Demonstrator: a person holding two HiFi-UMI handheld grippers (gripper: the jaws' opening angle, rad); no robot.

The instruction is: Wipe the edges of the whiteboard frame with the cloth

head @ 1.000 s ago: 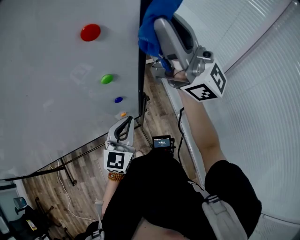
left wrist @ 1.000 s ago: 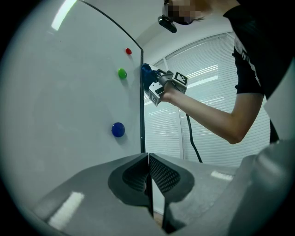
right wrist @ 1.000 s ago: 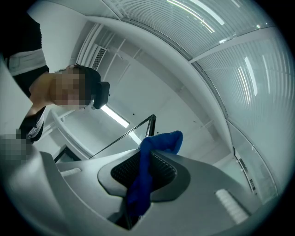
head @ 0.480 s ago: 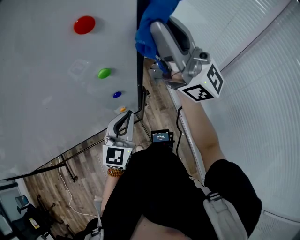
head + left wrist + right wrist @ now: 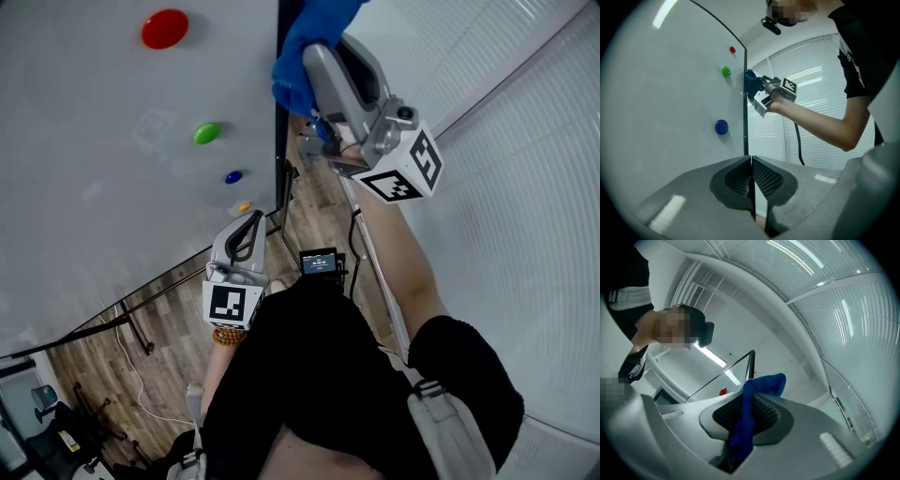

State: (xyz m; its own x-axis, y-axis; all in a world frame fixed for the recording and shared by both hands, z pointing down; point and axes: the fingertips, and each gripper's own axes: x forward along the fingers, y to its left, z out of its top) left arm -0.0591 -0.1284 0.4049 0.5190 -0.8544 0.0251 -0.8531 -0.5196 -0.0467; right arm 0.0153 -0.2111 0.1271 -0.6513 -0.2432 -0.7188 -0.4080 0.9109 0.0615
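Wiping: right gripper (image 5: 746,408) has its jaws clamped on the blue cloth (image 5: 761,383), which bunches beyond the jaws against the frame (image 5: 279,141) side edge.
Left gripper (image 5: 751,180): jaws closed together, empty; the frame edge runs straight ahead of them.
Progress: likely partway; which edges are already clean cannot be told.

— What's the cloth (image 5: 305,37) like?
— Blue, soft, bunched up. It's pinched in the right gripper (image 5: 746,405), its loose end folded over past the jaws, touching the frame (image 5: 279,122) high on the board's (image 5: 94,197) right edge.
— And the frame?
— A thin dark strip running straight along that edge of the white board, down to the lower corner.
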